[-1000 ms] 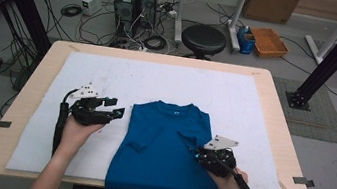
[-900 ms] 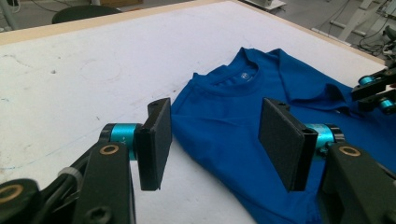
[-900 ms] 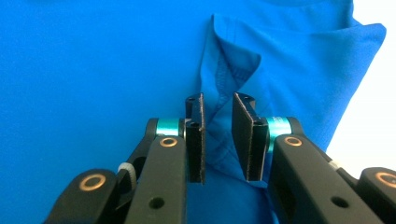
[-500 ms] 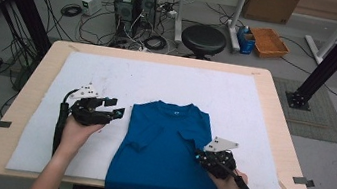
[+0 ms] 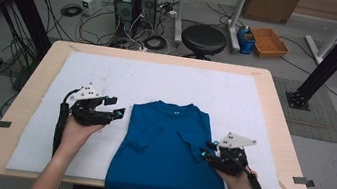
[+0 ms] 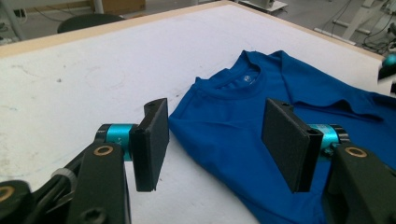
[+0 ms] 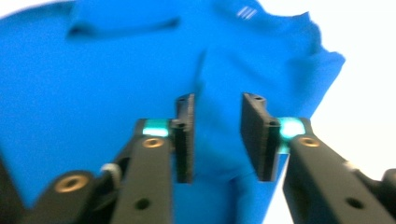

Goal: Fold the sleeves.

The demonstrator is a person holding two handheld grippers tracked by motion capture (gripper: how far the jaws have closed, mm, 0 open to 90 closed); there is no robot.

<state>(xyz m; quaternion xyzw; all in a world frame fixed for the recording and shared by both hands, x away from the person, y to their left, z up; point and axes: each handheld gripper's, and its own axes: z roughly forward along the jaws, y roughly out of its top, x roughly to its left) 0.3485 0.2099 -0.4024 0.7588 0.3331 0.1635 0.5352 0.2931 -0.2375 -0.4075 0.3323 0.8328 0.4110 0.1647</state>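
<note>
Blue T-shirt (image 5: 169, 160) flat on the white mat (image 5: 108, 80), both sleeves folded in, hem hanging over the near table edge.

Right gripper (image 5: 207, 150) over the shirt's right side, jaws just opening to a narrow gap after pinching shut half a second ago, nothing between them, lifted slightly off the cloth since then. Left gripper (image 5: 117, 112) wide and empty beside the left shoulder, unmoved. Shirt lying as before.
</note>
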